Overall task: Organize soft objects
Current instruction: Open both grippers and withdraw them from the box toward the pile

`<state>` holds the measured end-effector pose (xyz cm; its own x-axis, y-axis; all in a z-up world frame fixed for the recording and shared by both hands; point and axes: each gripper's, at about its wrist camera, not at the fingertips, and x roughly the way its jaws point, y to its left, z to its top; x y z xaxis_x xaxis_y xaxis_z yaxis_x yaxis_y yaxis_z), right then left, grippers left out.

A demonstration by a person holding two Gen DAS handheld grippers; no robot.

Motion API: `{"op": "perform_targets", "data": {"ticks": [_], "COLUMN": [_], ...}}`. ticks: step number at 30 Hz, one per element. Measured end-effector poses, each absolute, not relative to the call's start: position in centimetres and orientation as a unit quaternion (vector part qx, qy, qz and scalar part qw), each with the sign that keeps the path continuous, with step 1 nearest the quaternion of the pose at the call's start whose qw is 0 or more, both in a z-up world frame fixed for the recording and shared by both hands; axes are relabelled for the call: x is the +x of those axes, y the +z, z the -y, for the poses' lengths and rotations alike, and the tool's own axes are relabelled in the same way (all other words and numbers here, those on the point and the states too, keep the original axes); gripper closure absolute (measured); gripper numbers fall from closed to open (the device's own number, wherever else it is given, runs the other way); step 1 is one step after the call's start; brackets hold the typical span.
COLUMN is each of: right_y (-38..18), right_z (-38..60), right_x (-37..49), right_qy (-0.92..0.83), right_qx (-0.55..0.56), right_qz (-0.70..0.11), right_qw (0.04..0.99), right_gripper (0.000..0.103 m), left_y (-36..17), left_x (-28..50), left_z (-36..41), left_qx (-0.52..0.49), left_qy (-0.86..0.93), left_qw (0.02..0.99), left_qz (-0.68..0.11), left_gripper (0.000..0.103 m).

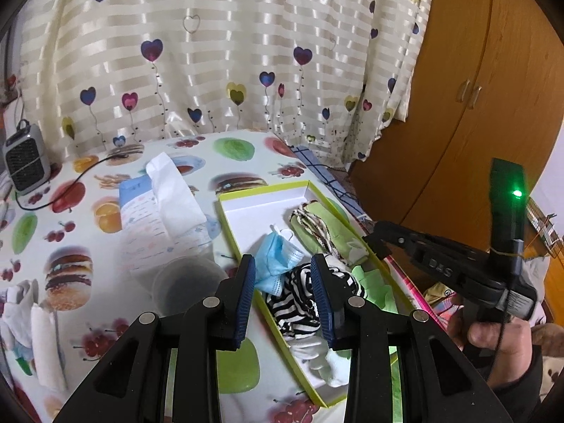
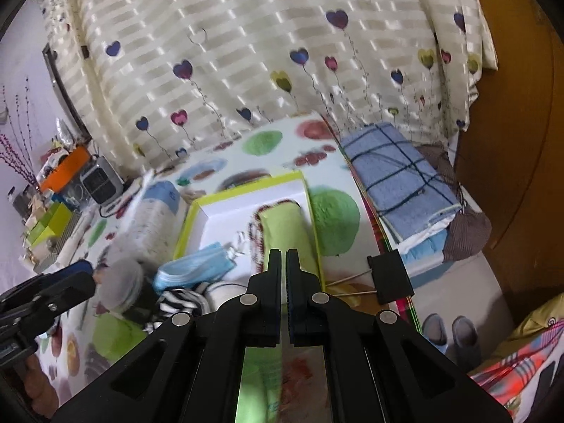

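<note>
Green-rimmed box (image 1: 225, 201) on fruit-print surface (image 1: 70, 246) holds blue mask (image 1: 275, 253), striped cloth (image 1: 299, 303), green cloth (image 1: 317, 222). Left hand-held gripper (image 1: 283, 296) narrow, empty, above box. Right hand-held gripper (image 2: 284, 253) closed, empty.

Home bedroom: heart-print curtain (image 1: 218, 53), wooden wardrobe (image 1: 469, 105), food-print tablecloth (image 1: 70, 232), slippers (image 2: 449, 331) on floor.

L gripper (image 1: 283, 282) tilts downward, blue-padded fingers (image 1: 246, 296) apart w/ a moderate gap, nothing pinched between them. R gripper (image 2: 284, 268) also angled down, jaws pressed together, nothing held. In L wrist view the R gripper shows at right edge, gripped by a hand (image 1: 493, 338) w/ dark sleeve. In R wrist view the L gripper sits at lower left.
</note>
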<state>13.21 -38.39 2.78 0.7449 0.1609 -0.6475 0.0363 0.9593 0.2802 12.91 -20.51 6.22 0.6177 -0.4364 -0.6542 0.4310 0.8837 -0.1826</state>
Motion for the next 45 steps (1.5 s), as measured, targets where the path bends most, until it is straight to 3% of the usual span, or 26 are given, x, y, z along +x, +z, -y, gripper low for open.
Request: {"op": "perform_targets", "data": {"ticks": [2, 4, 6, 25, 45], "right_y": [3.7, 4.6, 5.5, 8.3, 7.8], "right_z": [37.7, 36.8, 35.9, 26.9, 23.1], "right_x": [12.2, 11.0, 9.8, 3.2, 1.9], "right_qy": [0.036, 0.040, 0.043, 0.121, 0.167], "right_qx": [0.129, 0.120, 0.114, 0.072, 0.049], "right_qz": [-0.343, -0.329, -0.314, -0.294, -0.311], "right_qw": [0.930, 0.936, 0.941, 0.945, 0.934], "right_gripper": [0.094, 0.069, 0.050, 0.050, 0.050], "left_y": [6.5, 6.7, 6.9, 7.2, 5.9], "left_x": [12.5, 11.9, 11.3, 6.5, 5.2], "left_z": [20.1, 19.6, 18.9, 10.5, 8.2], "left_qx": [-0.007, -0.010, -0.012, -0.055, -0.054], "left_qy": [-0.243, -0.242, -0.241, -0.202, -0.160], "left_qw": [0.900, 0.901, 0.903, 0.916, 0.925], "left_qz": [-0.362, -0.358, -0.355, -0.341, -0.340], "left_gripper": [0.072, 0.072, 0.072, 0.071, 0.071]}}
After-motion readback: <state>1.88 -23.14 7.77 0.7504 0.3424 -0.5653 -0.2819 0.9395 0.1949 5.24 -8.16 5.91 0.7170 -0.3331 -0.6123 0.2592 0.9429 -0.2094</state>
